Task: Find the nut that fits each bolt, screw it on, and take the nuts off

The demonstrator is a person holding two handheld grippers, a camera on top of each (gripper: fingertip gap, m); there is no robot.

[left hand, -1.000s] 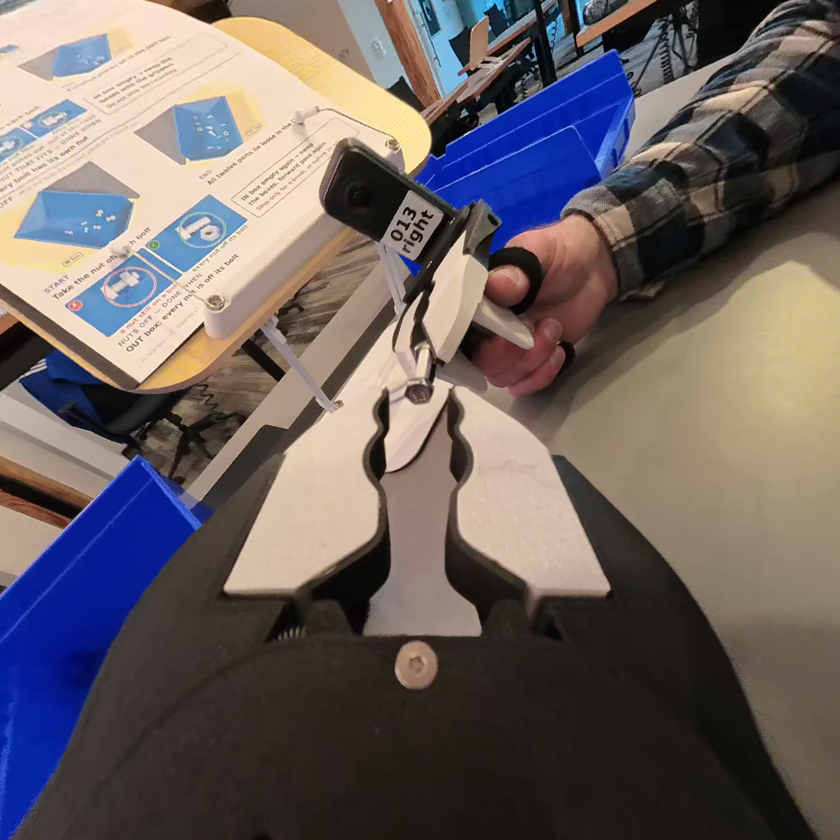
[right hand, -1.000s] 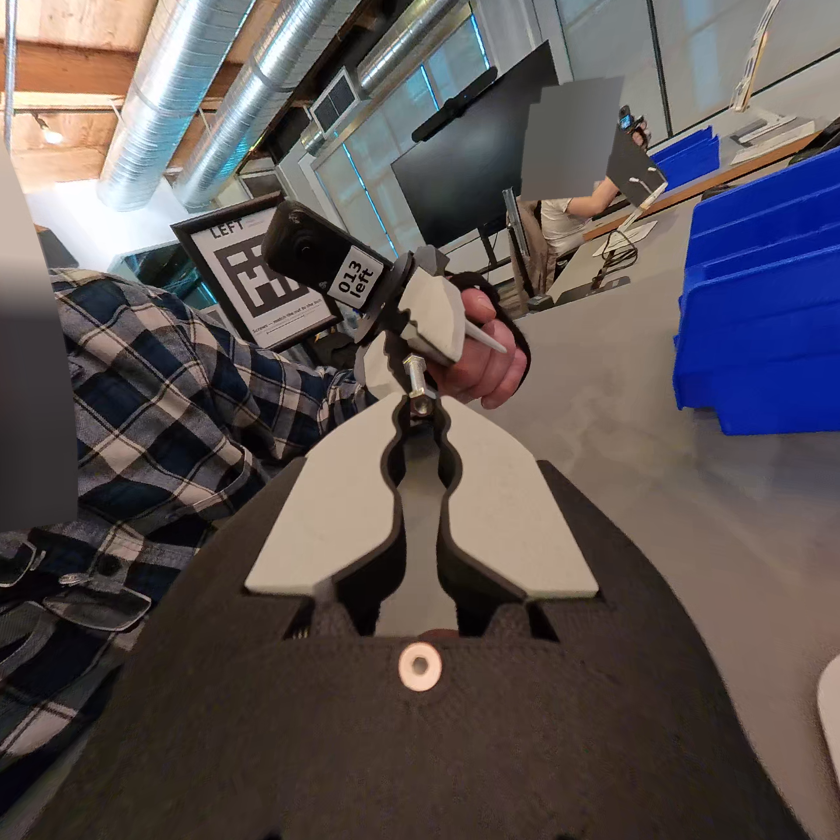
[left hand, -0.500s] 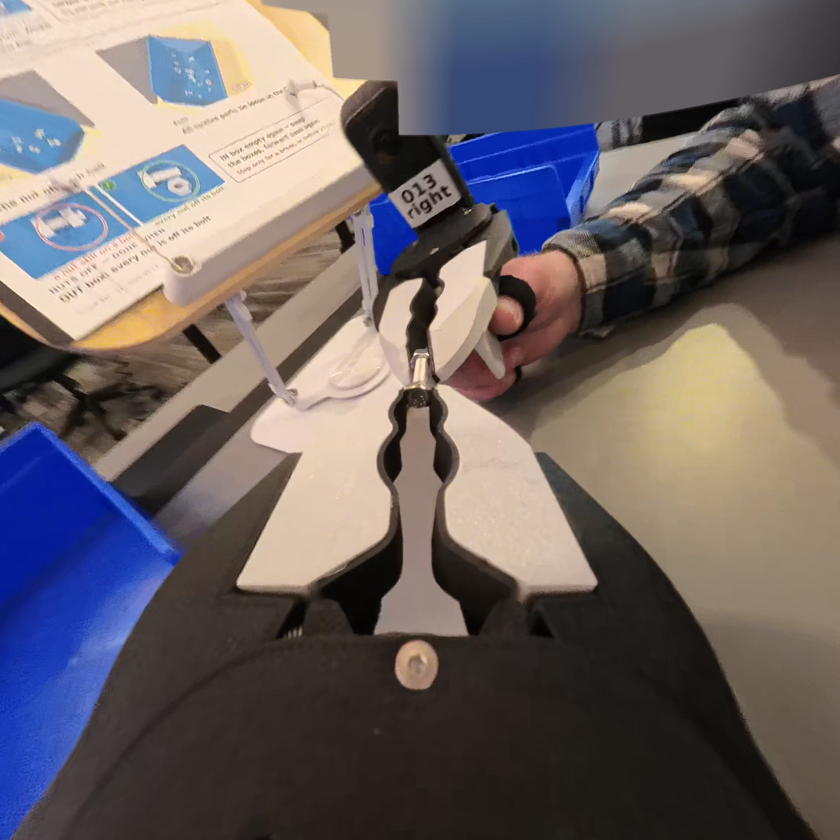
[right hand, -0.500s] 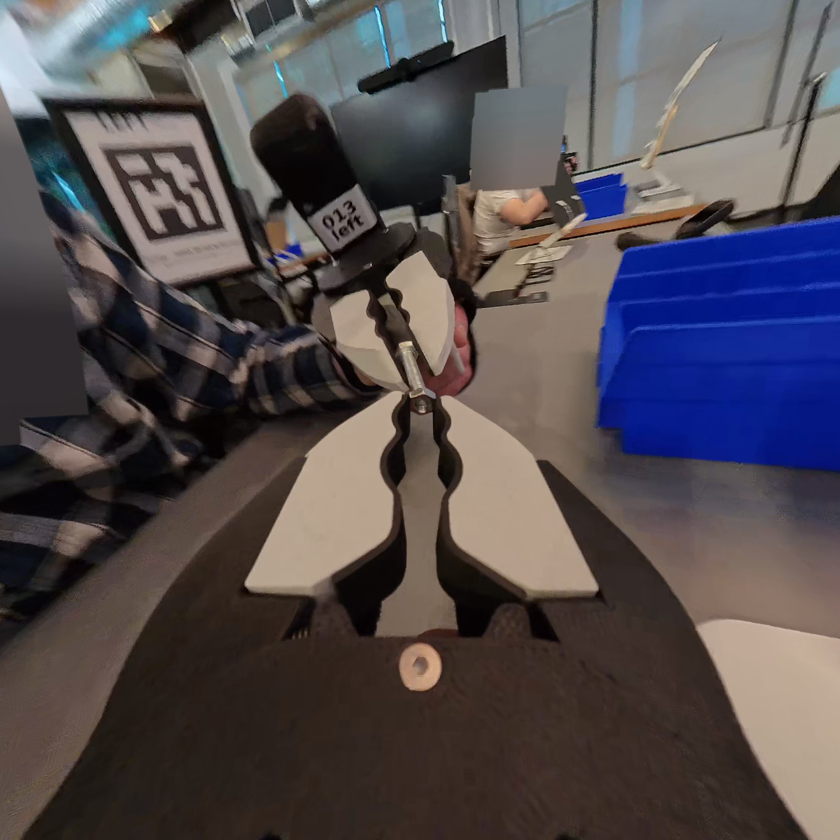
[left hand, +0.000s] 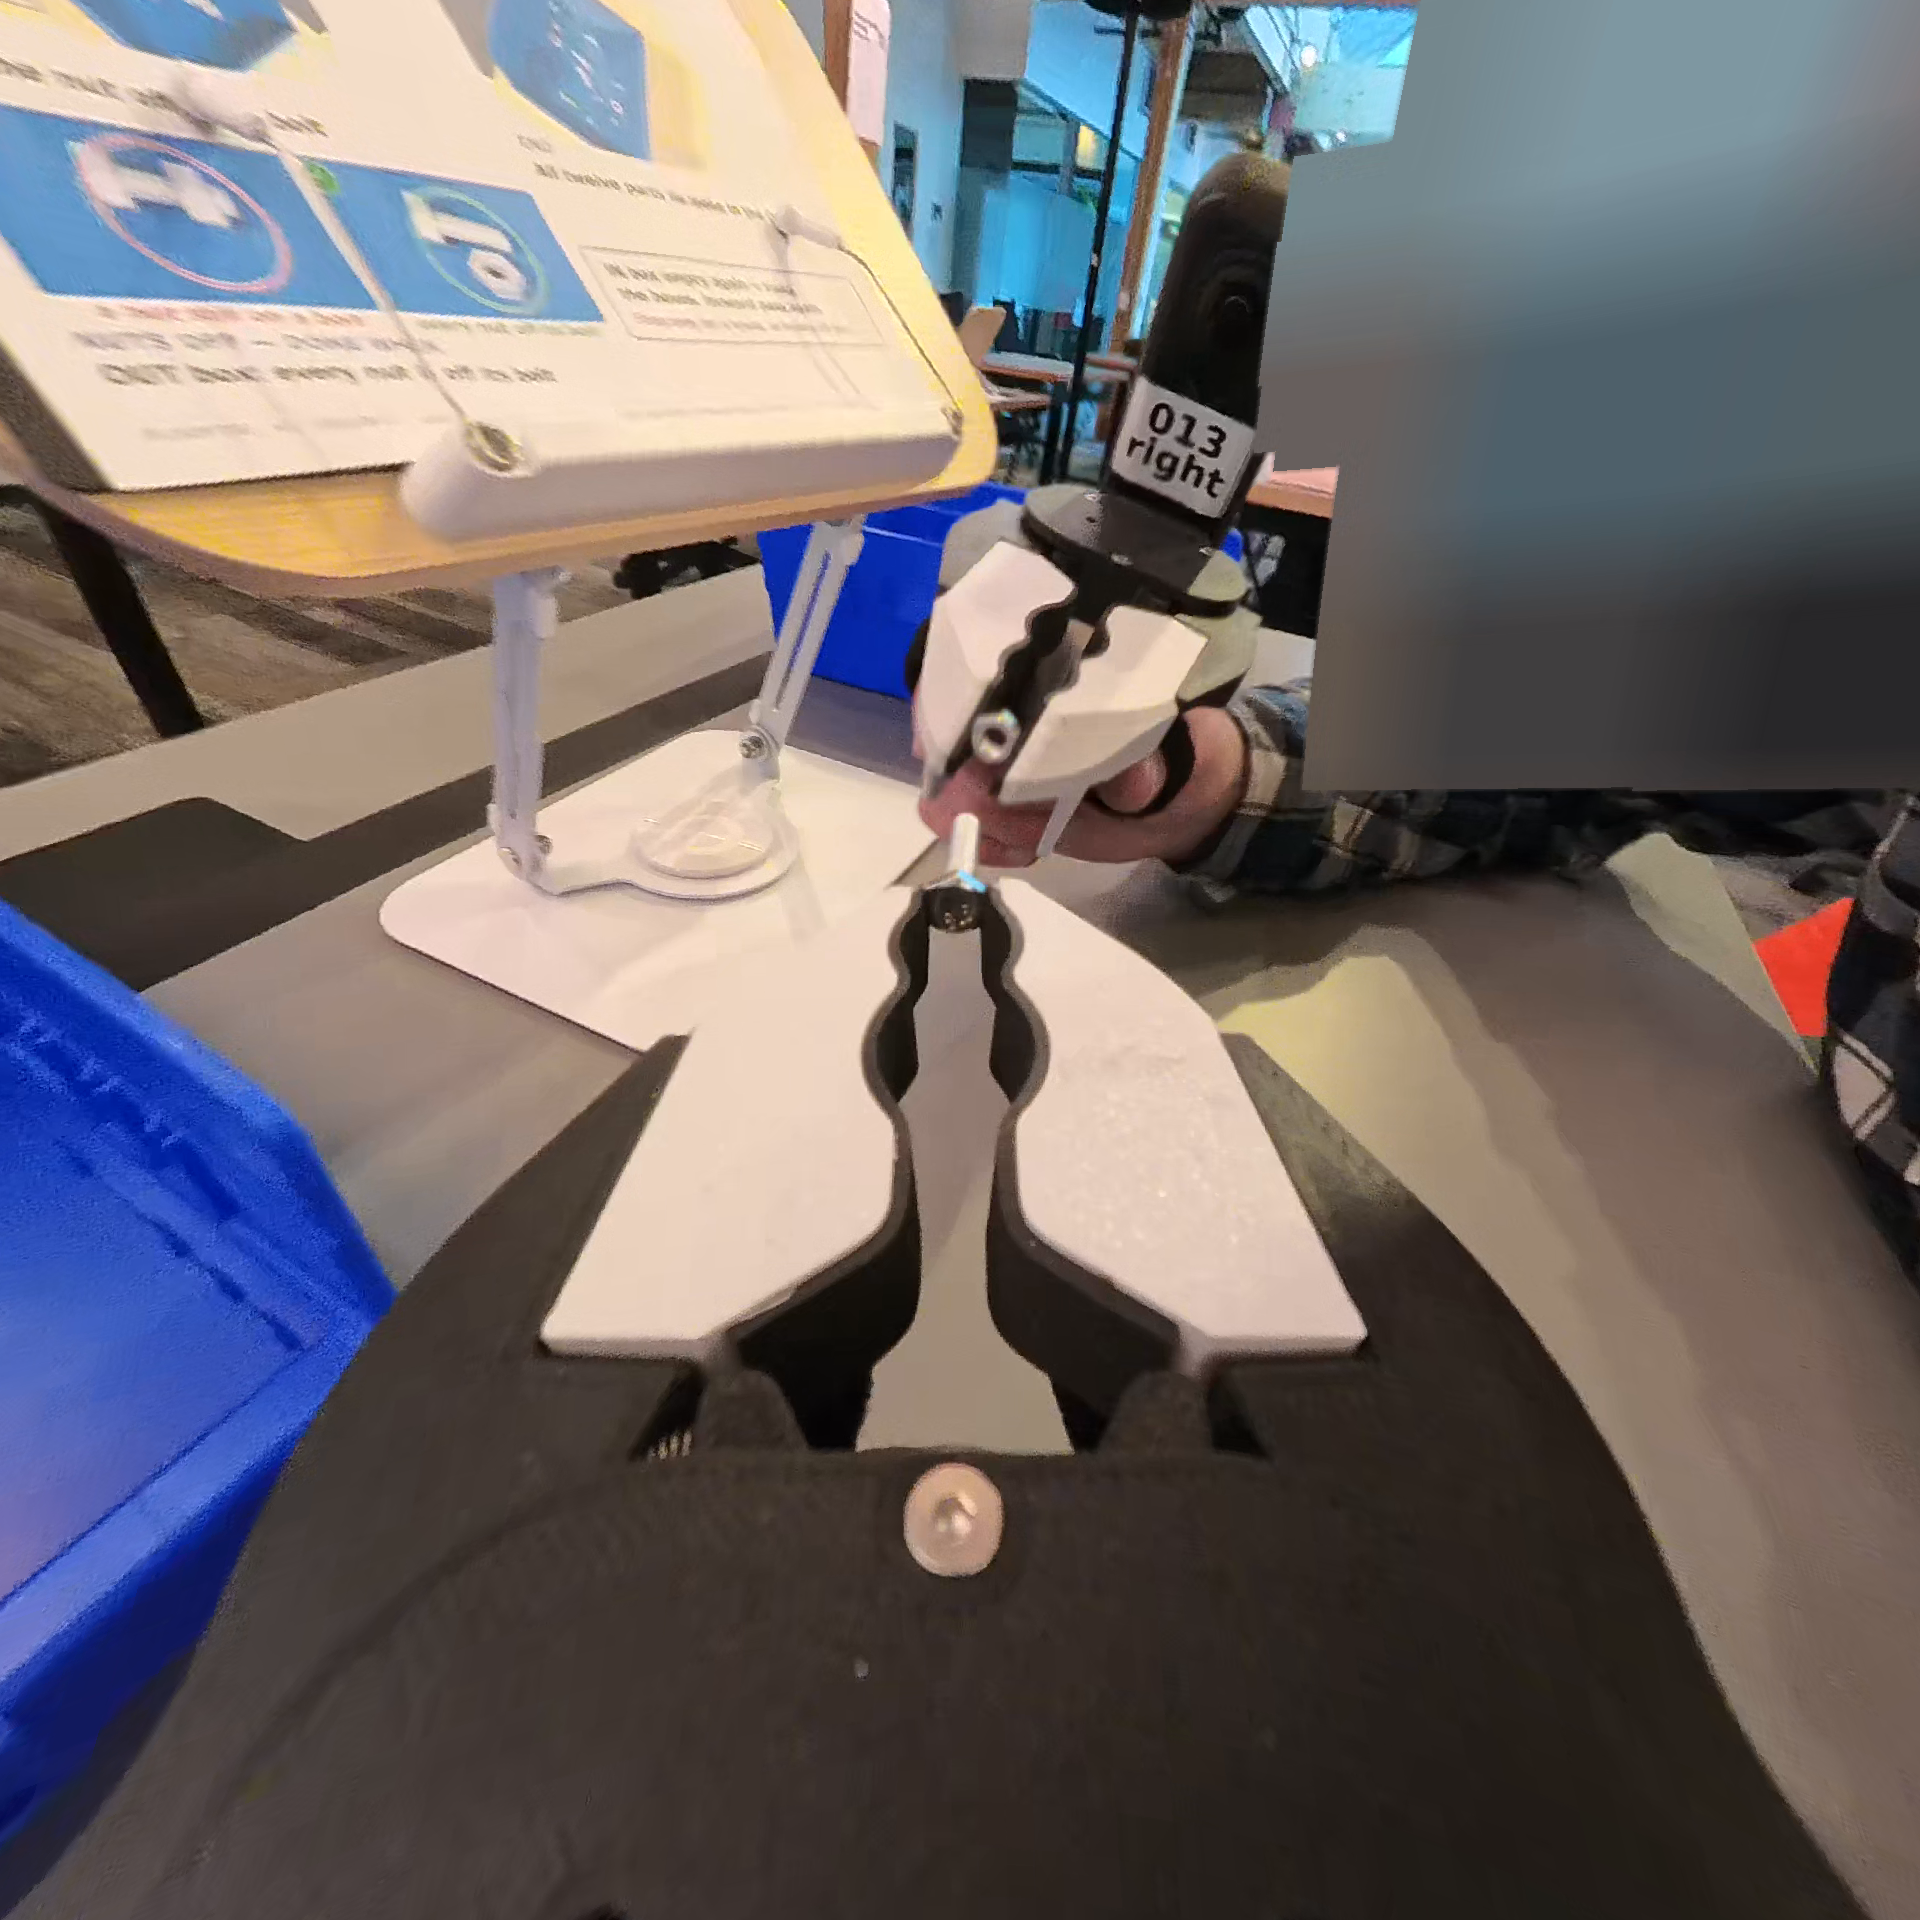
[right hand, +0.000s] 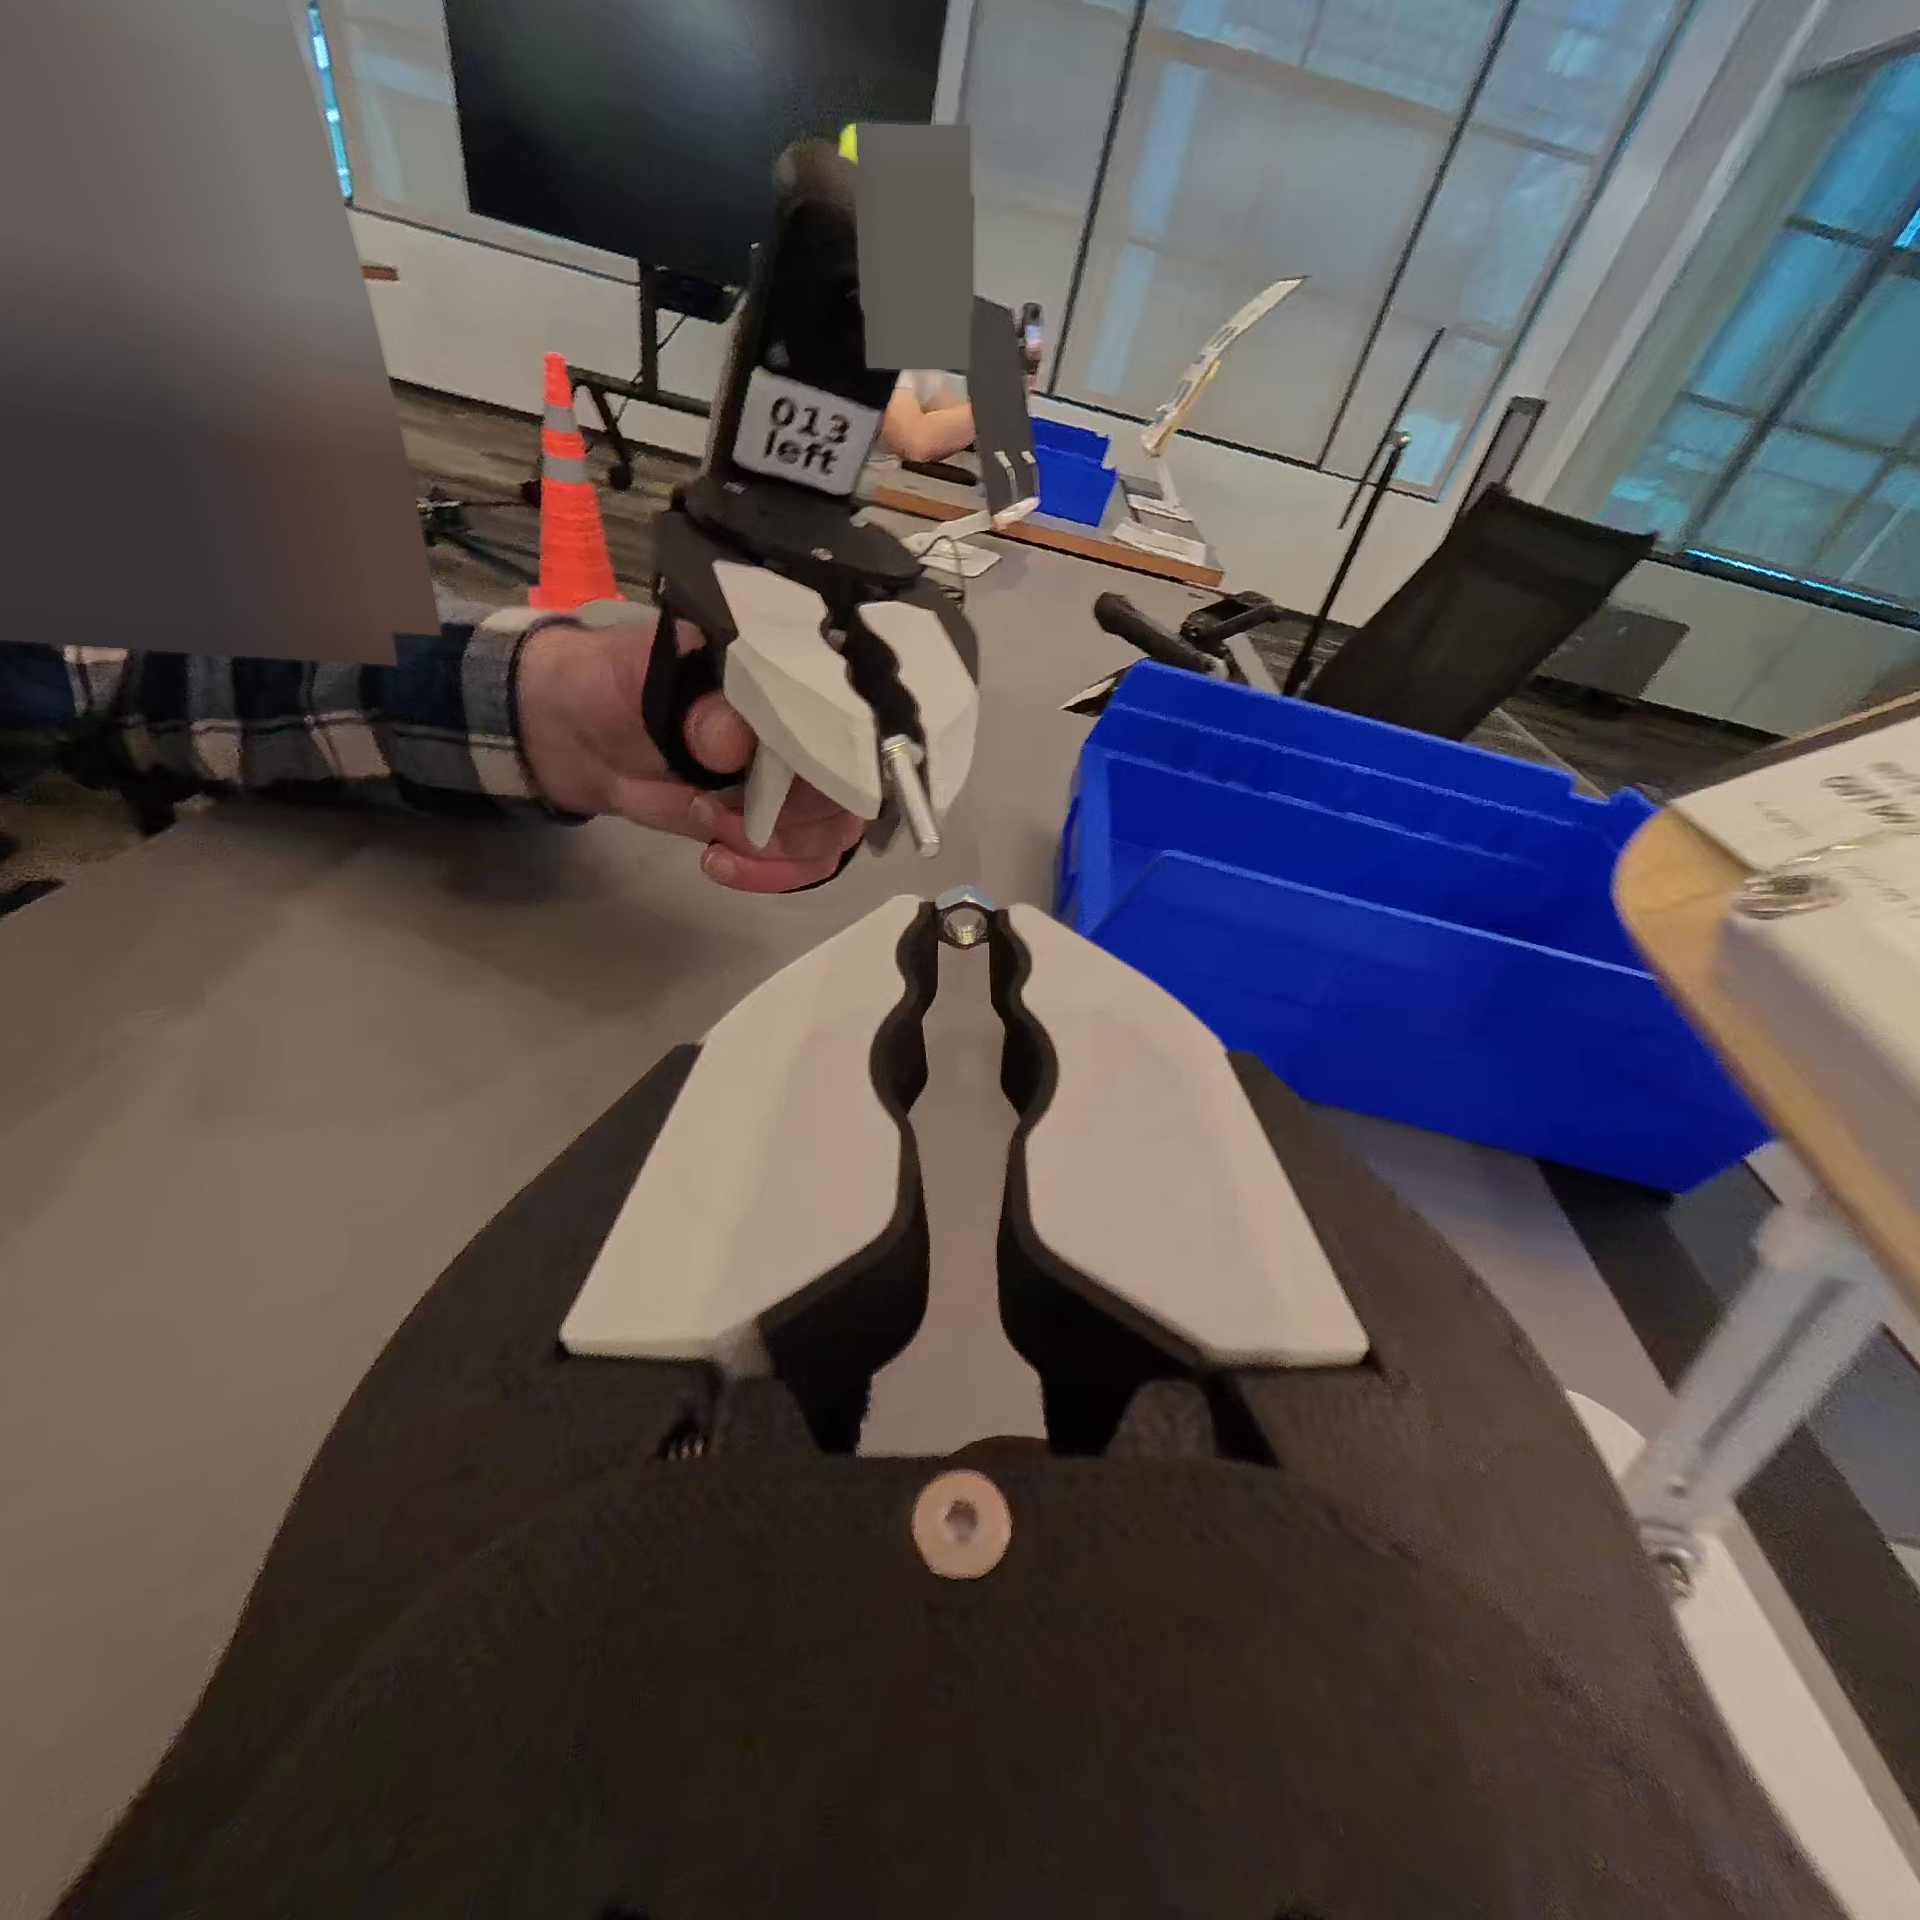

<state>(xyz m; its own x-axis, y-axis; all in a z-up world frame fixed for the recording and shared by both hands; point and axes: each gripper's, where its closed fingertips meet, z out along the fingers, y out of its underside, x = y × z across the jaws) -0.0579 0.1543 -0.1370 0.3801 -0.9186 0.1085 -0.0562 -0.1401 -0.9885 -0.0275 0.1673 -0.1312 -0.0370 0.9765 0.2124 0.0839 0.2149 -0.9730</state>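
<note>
My left gripper (left hand: 958, 914) is shut on the head of a silver bolt (left hand: 962, 862) whose shank points away toward the other gripper. The bolt also shows in the right wrist view (right hand: 912, 795), sticking out of the left gripper (right hand: 899, 758). My right gripper (right hand: 964, 923) is shut on a silver hex nut (right hand: 964, 921), its hole facing the camera. The nut also shows in the left wrist view (left hand: 995, 734), held by the right gripper (left hand: 997, 740). The bolt's free end and the nut stand apart with a small gap.
A blue bin (right hand: 1382, 914) stands right of the grippers on the grey table (right hand: 312, 1039). Another blue bin (left hand: 135, 1299) is at the left. An instruction board on a white stand (left hand: 582, 831) stands behind. A person's hands in plaid sleeves (right hand: 312, 707) hold the grippers. Some 5 cm of space lies between my two pairs of fingers.
The left gripper closed on the bolt's head. The nut and bolt, joined before, have come apart: the right gripper now holds the nut alone, clear of the shank. Both grippers swung level.
</note>
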